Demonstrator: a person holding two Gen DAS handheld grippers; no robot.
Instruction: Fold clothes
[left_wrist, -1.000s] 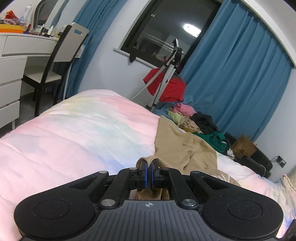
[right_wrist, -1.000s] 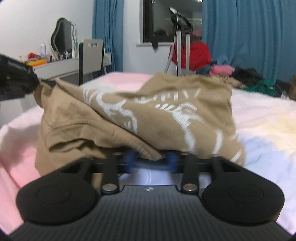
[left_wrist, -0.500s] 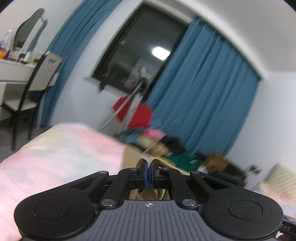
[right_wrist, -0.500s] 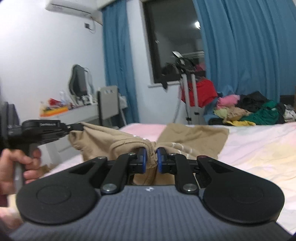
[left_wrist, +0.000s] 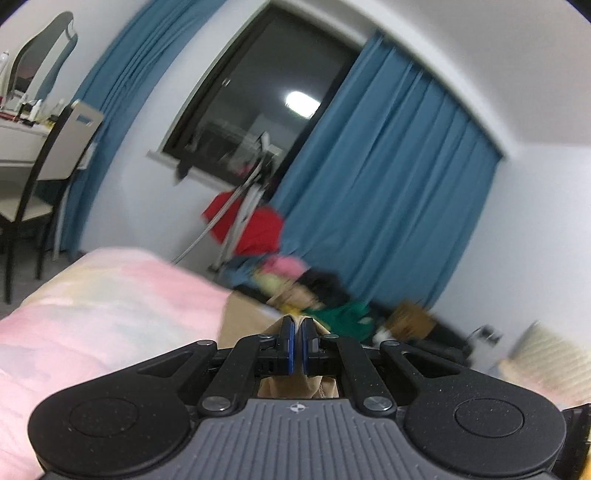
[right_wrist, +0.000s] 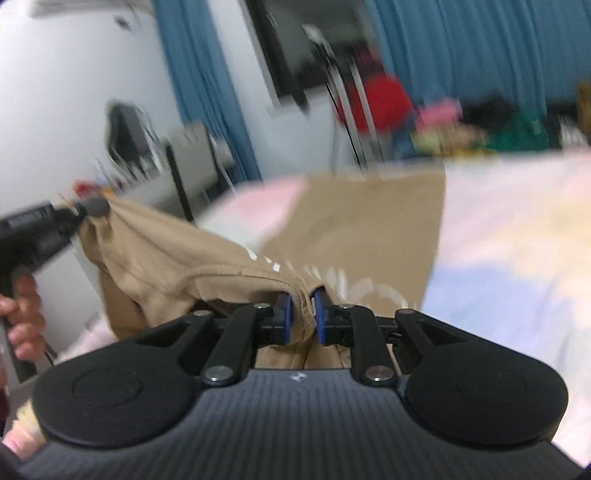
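Left gripper (left_wrist: 295, 334) clenched on a fold of the tan T-shirt (right_wrist: 354, 229), blue pads nearly together with a thin ridge of tan cloth pinched between and more cloth hanging under the jaws. Right gripper (right_wrist: 301, 310) likewise clamped on the shirt, gripping its ribbed hem or collar edge, which bunches between the blue pads. Seen from the right wrist, left gripper (right_wrist: 92, 207) off to the left of the jaws and higher, nipping a corner of the same shirt, with the person's left hand (right_wrist: 22, 314) wrapped round its handle. Shirt stretched between the two grips, raised at the near end; beyond the jaws, far end spread flat on the pastel pink bedspread (right_wrist: 517, 240), white print showing just ahead of the right pads. Further ahead of the jaws, blurred: pile of clothes (left_wrist: 314, 291), red garment (left_wrist: 258, 229) on a stand, blue curtains (left_wrist: 388, 184), dark window (left_wrist: 251, 110). Left of the jaws, a chair (left_wrist: 48, 155) at a white desk.
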